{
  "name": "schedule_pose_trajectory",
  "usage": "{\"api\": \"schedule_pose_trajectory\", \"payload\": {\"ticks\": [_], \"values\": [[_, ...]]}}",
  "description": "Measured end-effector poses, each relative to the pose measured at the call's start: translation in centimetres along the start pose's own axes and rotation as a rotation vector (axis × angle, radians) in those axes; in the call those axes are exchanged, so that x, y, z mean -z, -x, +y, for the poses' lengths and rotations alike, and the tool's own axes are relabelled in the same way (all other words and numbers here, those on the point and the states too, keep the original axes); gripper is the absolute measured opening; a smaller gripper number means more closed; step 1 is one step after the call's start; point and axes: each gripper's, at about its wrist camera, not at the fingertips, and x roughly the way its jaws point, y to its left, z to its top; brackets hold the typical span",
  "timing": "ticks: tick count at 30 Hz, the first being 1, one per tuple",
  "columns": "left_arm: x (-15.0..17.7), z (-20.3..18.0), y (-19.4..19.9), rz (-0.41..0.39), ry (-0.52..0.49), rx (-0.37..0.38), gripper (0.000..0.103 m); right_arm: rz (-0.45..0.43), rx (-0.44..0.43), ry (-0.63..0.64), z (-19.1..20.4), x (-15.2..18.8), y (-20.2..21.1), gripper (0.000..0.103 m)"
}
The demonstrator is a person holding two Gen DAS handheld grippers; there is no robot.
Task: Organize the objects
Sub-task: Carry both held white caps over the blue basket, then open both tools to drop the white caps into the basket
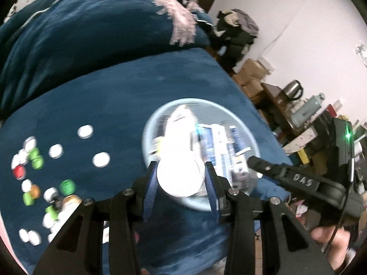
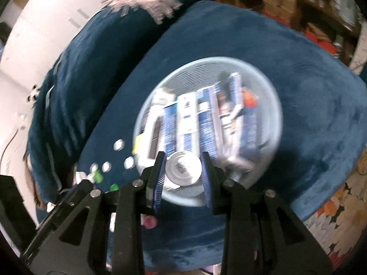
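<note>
Evidently both loads are mid-delivery: the left gripper point(image 1: 180, 178) clamps a white round container point(image 1: 180, 176), the right gripper point(image 2: 183, 169) a smaller white jar point(image 2: 183, 168), each over the basket's point(image 1: 149, 123) six o'clock rim. Next, I judge, release inside it.

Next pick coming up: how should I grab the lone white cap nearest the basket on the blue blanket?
Take the white cap across its rim, coming straight down. It lies flat, apart from the other caps, so both fingers have room. The blanket is soft, so it may sink; close gently.
</note>
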Motion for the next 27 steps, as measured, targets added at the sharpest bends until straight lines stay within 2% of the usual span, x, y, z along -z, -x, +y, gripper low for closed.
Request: {"api": "schedule_pose_trajectory", "payload": {"ticks": [4, 8, 19, 22, 23, 24, 25, 27], "values": [[-0.8, -2.7, -2.3, 0.008, -0.015, 0.045, 0.041, -0.047, 0.023, -0.042, -1.2, -0.7, -0.1, 0.031], [-1.1, -4.1, -4.4, 0.019, -0.006, 0.080, 0.041, -0.066, -0.015, -0.090, -1.8, -1.3, -0.5, 0.031], [-1.8, -4.1, -7.2, 0.026, 0.038, 0.125, 0.041, -0.088, -0.044, -0.149, -2.2, -1.9, -1.0, 0.031], [-1.9, -4.4, -7.5, 0.020, 0.023, 0.150, 0.041, -0.082, -0.112, -0.212, -3.1, -2.3, -1.5, 0.034], [-1.9, -4.4, -7.5, 0.018, 0.016, 0.147, 0.050, -0.078, -0.113, -0.225, -3.2, -2.4, -1.6, 0.037], [-1.8, -4.3, -7.4, 0.018, 0.013, 0.137, 0.065, -0.079, -0.097, -0.238, -3.4, -2.4, -1.6, 0.049], [-1.7, -4.3, -7.0, 0.010, 0.008, 0.123, 0.071, -0.088, -0.073, -0.250, -3.6, -2.3, -1.4, 0.057], [-1.6, -4.2, -6.3, -0.010, -0.007, 0.114, 0.085, -0.112, -0.036, -0.245, -3.6, -2.2, -0.7, 0.062]]}}
